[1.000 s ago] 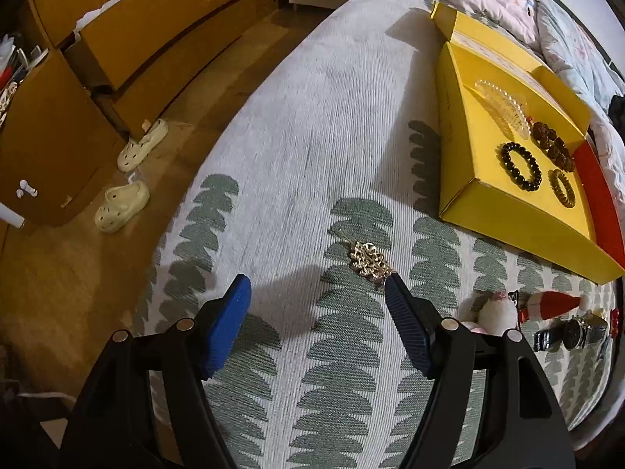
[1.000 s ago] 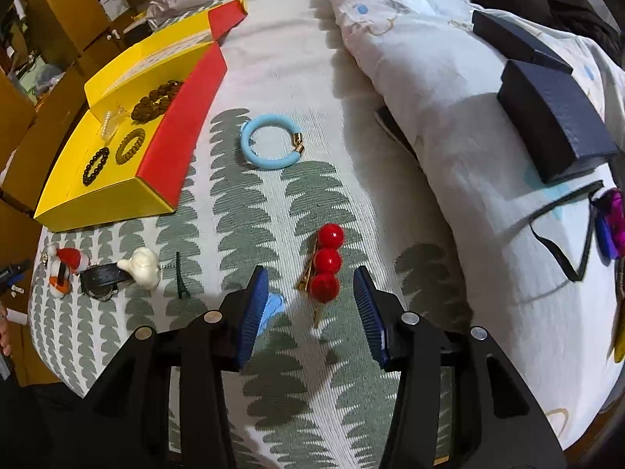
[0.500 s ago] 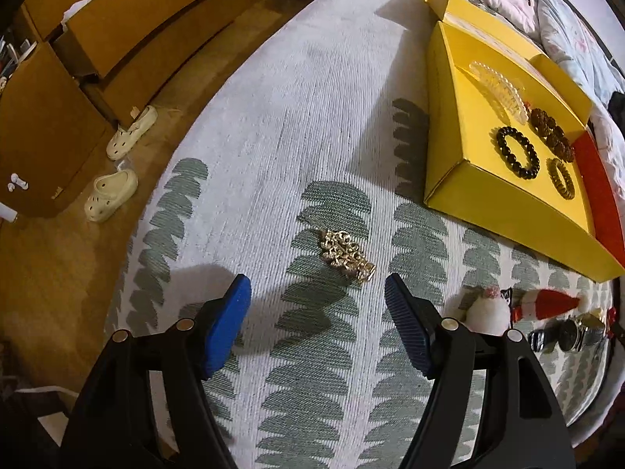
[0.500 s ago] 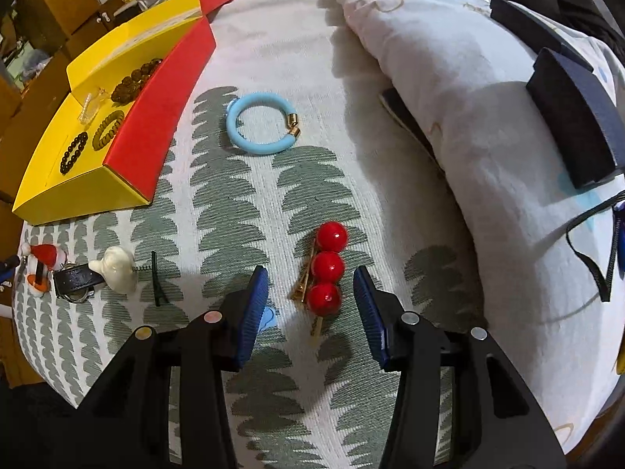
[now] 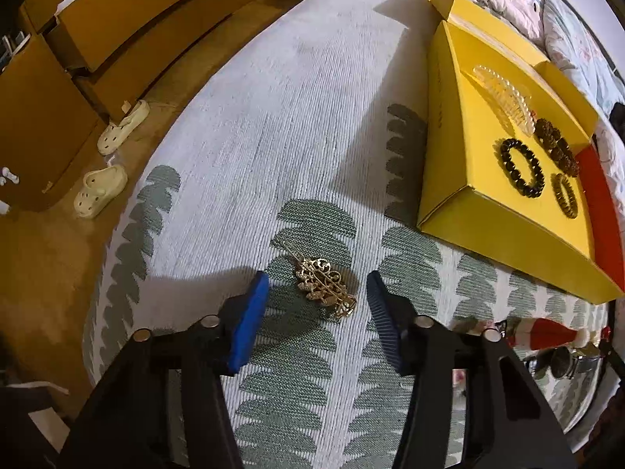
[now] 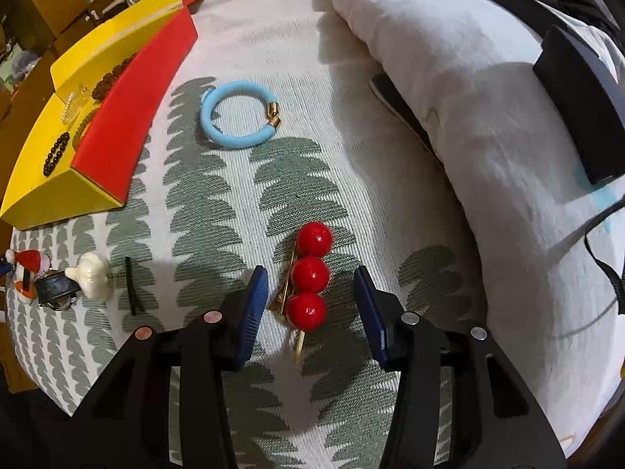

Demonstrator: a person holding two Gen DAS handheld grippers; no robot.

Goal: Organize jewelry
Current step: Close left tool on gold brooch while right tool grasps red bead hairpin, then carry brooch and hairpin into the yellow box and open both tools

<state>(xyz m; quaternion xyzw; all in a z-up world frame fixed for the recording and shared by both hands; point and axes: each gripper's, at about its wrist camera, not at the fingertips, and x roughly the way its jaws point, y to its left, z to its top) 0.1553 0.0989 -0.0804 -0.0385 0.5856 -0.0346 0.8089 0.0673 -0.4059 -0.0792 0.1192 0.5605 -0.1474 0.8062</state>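
Since a second ago the left hand-held gripper (image 5: pixel 317 291) has come down over the gold hair clip (image 5: pixel 322 285), which then lay ahead of the right blue pad and now sits between both. Its jaws were spread wider and are now closing, with gaps still showing on either side of the clip. The right hand-held gripper (image 6: pixel 310 293) has sunk closer to the red ball hair clip (image 6: pixel 308 281), which looks larger than before; its jaws keep the same half-spread stance around the lowest ball without touching it.

Everything rests on a bed cover (image 5: pixel 273 125), white with green leaf prints. In the left wrist view, a wooden floor with two cream slippers (image 5: pixel 100 191) lies at nine o'clock and brown drawers (image 5: pixel 129 31) at ten o'clock. The yellow box (image 5: pixel 461 211) sits at two o'clock, holding a clear hair claw (image 5: pixel 504 97), a black bead bracelet (image 5: pixel 521 166) and brown bead bracelets. In the right wrist view the same box, with its red flap, is at ten o'clock, a blue bracelet (image 6: pixel 238 117) at twelve o'clock, a small white figure (image 6: pixel 91 273) at nine o'clock, and a pale quilt (image 6: pixel 488 97) carrying dark boxes (image 6: pixel 582 101) at two o'clock.
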